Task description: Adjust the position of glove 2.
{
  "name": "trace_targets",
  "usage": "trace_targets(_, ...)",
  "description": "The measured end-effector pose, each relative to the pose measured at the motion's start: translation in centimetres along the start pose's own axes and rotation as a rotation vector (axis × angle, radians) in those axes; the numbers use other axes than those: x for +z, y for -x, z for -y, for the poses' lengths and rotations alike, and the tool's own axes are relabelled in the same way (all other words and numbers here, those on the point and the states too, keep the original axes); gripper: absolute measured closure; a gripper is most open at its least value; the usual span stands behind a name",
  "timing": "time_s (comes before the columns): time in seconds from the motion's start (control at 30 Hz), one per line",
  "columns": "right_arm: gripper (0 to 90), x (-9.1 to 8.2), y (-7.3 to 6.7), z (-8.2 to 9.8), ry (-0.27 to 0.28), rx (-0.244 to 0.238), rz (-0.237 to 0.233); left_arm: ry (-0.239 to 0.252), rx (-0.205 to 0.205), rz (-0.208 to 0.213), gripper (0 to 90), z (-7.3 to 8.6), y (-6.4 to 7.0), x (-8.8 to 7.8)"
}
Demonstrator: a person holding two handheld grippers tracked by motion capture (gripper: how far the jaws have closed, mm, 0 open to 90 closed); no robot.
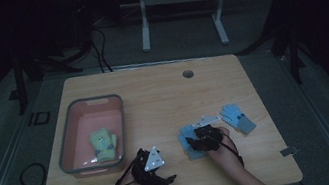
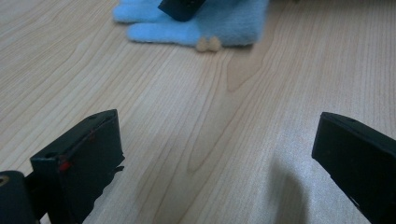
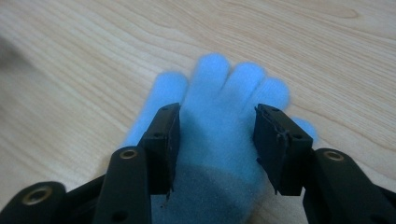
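A light blue knit glove lies flat on the wooden table, fingers spread. A second blue glove with a grey cuff lies just beside it. A yellow-green plush toy sits inside the pink bin

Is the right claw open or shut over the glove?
Open: the right claw has its jaws apart, straddling the flat blue glove, not yet pinching it.

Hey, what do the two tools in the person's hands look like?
Both are black. The left tool carries a grey three-cornered plate with dark dots, and thin black cables trail from each. The right tool has flat, blocky black jaws with brass-coloured pivot rings. The forearms look bare, with no sleeves showing.
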State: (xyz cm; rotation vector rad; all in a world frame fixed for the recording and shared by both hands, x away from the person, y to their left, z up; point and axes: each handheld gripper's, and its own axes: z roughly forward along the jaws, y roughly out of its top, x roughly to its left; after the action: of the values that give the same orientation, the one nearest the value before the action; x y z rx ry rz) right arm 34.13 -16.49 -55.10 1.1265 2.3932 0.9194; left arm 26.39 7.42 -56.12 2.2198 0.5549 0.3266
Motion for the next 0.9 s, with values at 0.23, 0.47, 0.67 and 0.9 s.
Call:
trace_targets(0.23, 48.1, 0.6, -0.5, -0.5, 0.013, 0.065, 0.07, 0.005, -0.002, 0.003, 2.1, -0.1, 0.0, 0.0)
trace_targets(0.47, 44.9, 0.7, -0.3, -1.1, 0.022, 0.081, 0.054, 0.007, -0.004, 0.004, 2.1, -0.1, 0.0, -0.1)
trace_targets(0.67, 47.3, -1.3, 1.0, -1.4, 0.071, 0.064, 0.022, 0.01, -0.006, 0.004, 2.1, 0.0, -0.1, -0.1)
trace_targets(0.9, 49.2, -3.6, 4.5, -0.7, 0.102, 0.022, -0.014, 0.007, -0.005, 0.004, 2.1, 0.0, -0.1, 0.0)
